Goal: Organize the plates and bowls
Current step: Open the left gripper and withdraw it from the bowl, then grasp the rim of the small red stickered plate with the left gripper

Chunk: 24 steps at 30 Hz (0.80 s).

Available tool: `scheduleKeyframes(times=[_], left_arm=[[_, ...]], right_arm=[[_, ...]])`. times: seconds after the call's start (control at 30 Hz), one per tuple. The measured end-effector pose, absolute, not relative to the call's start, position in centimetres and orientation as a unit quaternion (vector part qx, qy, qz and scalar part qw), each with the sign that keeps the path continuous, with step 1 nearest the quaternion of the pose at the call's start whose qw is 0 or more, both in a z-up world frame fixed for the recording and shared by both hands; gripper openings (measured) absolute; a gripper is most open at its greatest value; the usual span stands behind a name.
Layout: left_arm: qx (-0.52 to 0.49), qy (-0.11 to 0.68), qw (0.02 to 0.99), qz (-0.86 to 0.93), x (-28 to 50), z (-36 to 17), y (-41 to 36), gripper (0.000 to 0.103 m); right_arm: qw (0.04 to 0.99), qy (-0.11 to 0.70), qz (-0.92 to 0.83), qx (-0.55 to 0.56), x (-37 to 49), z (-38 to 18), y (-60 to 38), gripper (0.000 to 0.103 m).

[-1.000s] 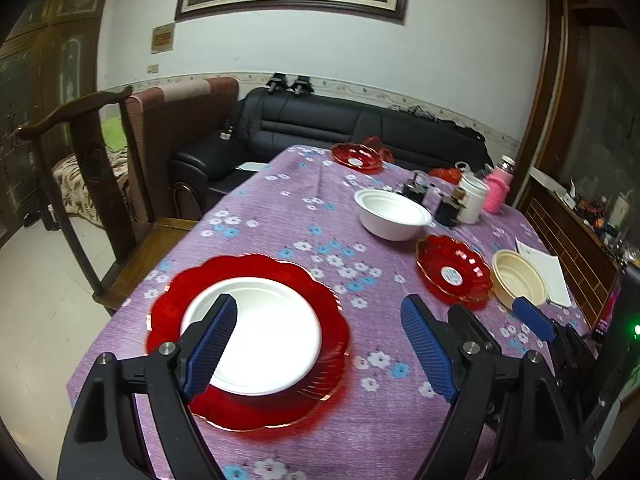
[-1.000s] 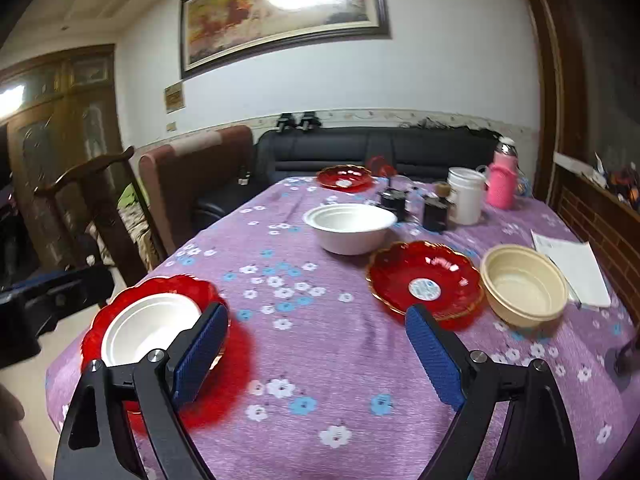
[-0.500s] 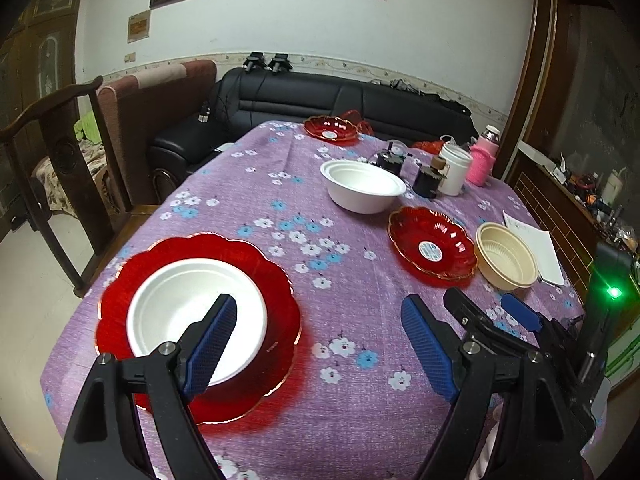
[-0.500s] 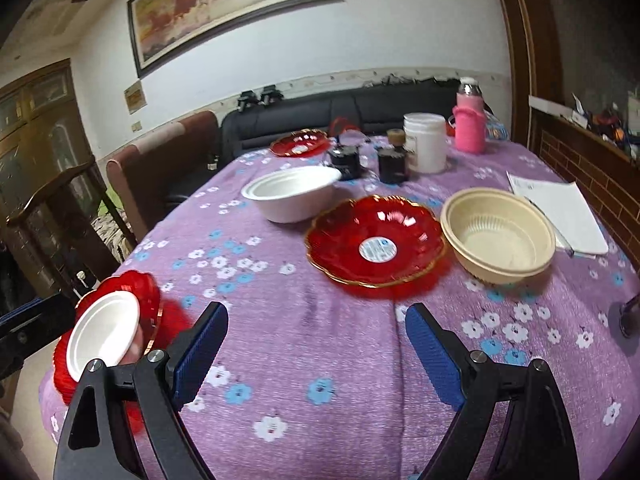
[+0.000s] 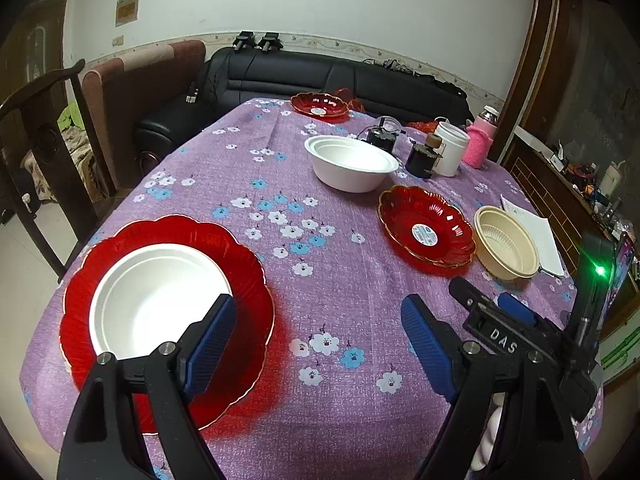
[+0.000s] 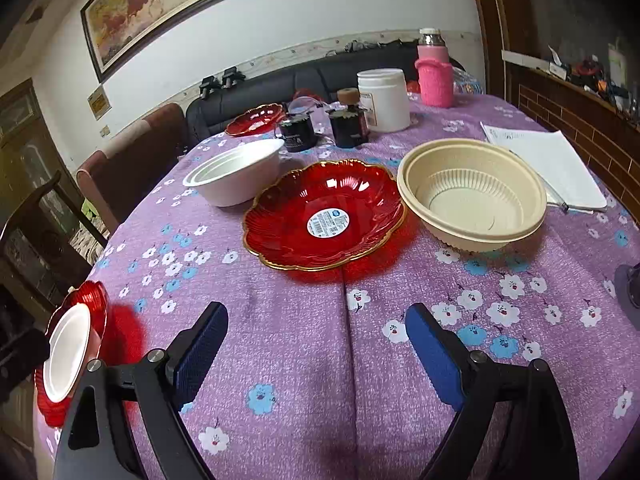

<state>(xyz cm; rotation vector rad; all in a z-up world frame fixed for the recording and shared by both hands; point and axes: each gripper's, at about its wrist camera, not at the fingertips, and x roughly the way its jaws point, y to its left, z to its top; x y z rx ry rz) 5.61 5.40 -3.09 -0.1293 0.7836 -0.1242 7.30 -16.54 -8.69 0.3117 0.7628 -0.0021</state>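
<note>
The red plate (image 6: 324, 216) lies mid-table just beside the beige bowl (image 6: 472, 196), dead ahead of my right gripper (image 6: 316, 356), spread and empty, so I judge it my first pick. My left gripper (image 5: 316, 344), also spread, hovers by the white plate (image 5: 160, 296) nested on the large red plate (image 5: 244, 264), already paired, on the purple table (image 5: 320, 280).

White letters "DAS" stand on the black body of the right claw (image 5: 516, 312), seen at the right of the left wrist view. The round sticker (image 6: 328, 222) in the middle of the near red plate (image 6: 288, 236) carries a barcode and print too small to read.
</note>
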Motion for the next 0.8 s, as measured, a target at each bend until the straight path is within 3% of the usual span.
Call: scheduleKeyframes(times=[0.8], left_arm=[[-0.100, 0.435, 0.892, -0.072, 13.6, -4.7, 1.2, 0.084]], right_arm=[[0.889, 0.386, -0.007, 0.246, 11.9, -11.6, -21.2, 0.093]])
